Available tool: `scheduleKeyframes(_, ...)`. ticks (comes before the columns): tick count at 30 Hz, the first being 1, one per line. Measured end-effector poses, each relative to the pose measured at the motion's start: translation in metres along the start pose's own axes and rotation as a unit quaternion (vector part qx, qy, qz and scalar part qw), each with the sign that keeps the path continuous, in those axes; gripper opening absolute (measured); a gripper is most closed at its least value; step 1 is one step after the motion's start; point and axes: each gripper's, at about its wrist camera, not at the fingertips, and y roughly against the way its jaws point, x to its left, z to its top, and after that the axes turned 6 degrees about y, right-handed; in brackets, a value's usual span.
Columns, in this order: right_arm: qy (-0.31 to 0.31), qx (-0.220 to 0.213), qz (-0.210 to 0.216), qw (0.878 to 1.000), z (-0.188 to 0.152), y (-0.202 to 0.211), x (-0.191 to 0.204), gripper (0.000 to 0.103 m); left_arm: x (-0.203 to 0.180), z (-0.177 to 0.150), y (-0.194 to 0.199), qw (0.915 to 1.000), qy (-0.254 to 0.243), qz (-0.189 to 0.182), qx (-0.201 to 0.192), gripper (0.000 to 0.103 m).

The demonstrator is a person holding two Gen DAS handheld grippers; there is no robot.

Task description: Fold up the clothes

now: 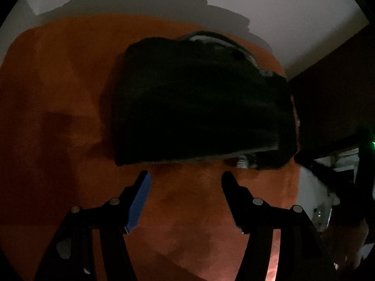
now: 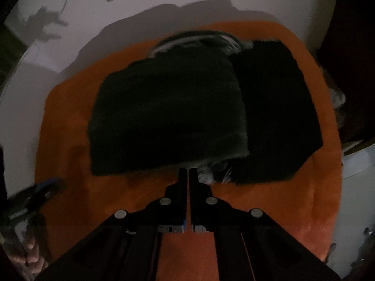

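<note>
Orange cloth [image 1: 58, 82] covers the desk, fills most of both views; pale wall [image 1: 281, 7] behind it. Dim light, lots of shadow.

Black garment [image 1: 199, 107] lies on the orange cloth, already folded into a compact block. In my right wrist view the black garment [image 2: 168, 117] shows as a folded upper layer on the left, with a second flat black panel [image 2: 276, 112] sticking out beside it to the right. Can't tell if that panel is the same piece or a separate one. Grey-white striped trim [image 1: 215, 38] peeks out along the far edge, and a bit of light trim [image 2: 211, 175] shows at the near edge too.

No brand, label or writing readable anywhere; too dark.

My left hand-held gripper [image 1: 185, 178] hangs wide open, holding nothing, tips just short of the garment's near edge, not touching it. Blue pad on its left finger [image 1: 139, 201]. The garment sits straight ahead of it, centred between the fingers.

My right hand-held gripper [image 2: 188, 171] has its fingers pressed nearly together, only a thin slit between. Tips sit right at the garment's near hem by the light trim; can't tell whether any fabric is pinched there.

My left hand [image 2: 28, 253] shows blurred at the lower left edge of the right wrist view.
</note>
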Motion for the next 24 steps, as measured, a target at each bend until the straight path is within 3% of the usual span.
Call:
scheduleKeyframes(2,0.01,-0.008,0.0,1.0,-0.002,0.029,0.023,0.002,-0.011,0.003,0.027,1.0,-0.009,-0.003,-0.002,0.064)
scheduleKeyframes(6,0.041,-0.023,-0.029,0.998,-0.003,0.079,0.066,0.01,-0.026,0.005,0.071,0.9993,-0.025,0.015,-0.025,0.079)
scheduleKeyframes(8,0.035,-0.02,-0.035,0.999,-0.008,0.098,0.078,0.021,-0.032,0.003,0.089,0.9984,-0.034,0.031,-0.032,0.079)
scheduleKeyframes(12,0.005,-0.022,-0.025,0.999,-0.009,0.116,0.084,0.034,-0.042,-0.007,0.11,0.9963,-0.051,0.06,-0.033,0.079)
scheduleKeyframes(14,0.006,-0.022,-0.03,0.999,-0.011,0.123,0.088,0.057,-0.043,-0.013,0.117,0.9971,-0.048,0.051,-0.029,0.079)
scheduleKeyframes(15,0.008,-0.022,-0.03,0.999,-0.014,0.125,0.09,0.06,-0.043,-0.016,0.12,0.9976,-0.044,0.045,-0.028,0.079)
scheduleKeyframes(24,0.005,-0.045,-0.027,0.999,-0.067,0.165,0.105,0.066,-0.034,-0.073,0.148,0.9977,-0.046,0.041,-0.027,0.079)
